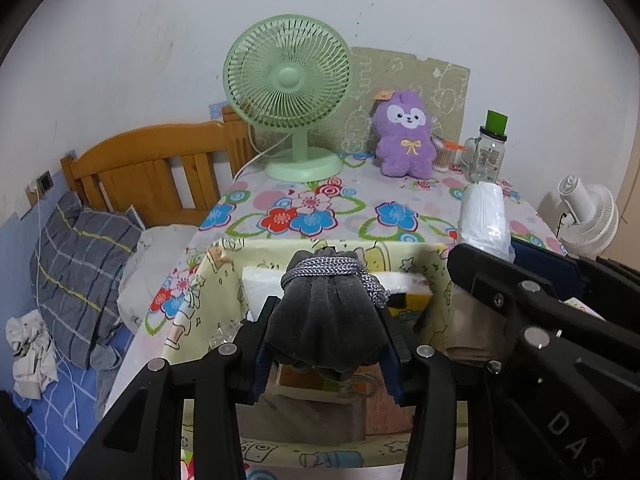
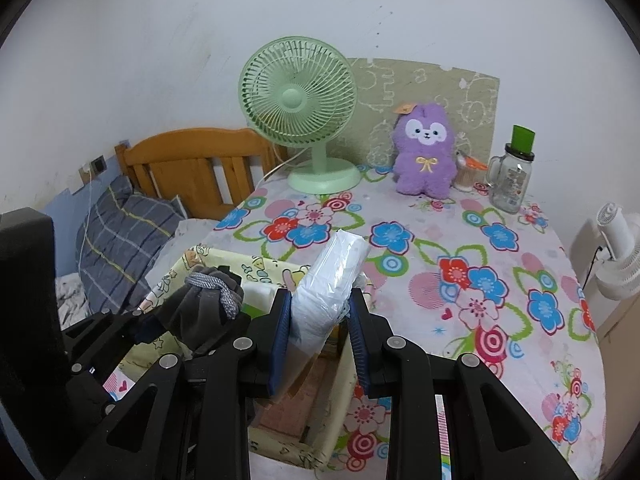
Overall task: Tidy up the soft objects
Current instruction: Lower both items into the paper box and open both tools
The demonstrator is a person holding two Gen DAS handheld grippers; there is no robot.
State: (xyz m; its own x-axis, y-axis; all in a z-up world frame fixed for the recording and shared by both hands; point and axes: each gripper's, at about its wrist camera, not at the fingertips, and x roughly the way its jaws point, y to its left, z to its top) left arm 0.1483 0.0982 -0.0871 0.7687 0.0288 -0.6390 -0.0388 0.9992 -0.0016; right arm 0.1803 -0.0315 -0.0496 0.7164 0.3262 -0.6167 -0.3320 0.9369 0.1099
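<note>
My left gripper [image 1: 326, 312] is shut on a dark grey drawstring pouch [image 1: 324, 320] with a grey cord, held over the yellow cartoon-print storage box [image 1: 212, 272]. My right gripper [image 2: 320, 304] is shut on a white plastic-wrapped soft pack [image 2: 332, 280], held over the same box's [image 2: 192, 260] right side. The pouch also shows at the left of the right wrist view [image 2: 200, 308]; the white pack shows in the left wrist view [image 1: 484, 216]. A white pack [image 1: 260, 284] lies inside the box. A purple plush toy [image 1: 406, 136] stands at the back of the table.
The table [image 2: 460, 264] has a floral cloth. A green desk fan [image 1: 288, 92] and a glass jar with a green lid [image 1: 490, 148] stand at the back. A bed with a wooden headboard [image 1: 152, 164] and a grey pillow [image 1: 80, 264] is left. A white fan [image 2: 620, 248] is right.
</note>
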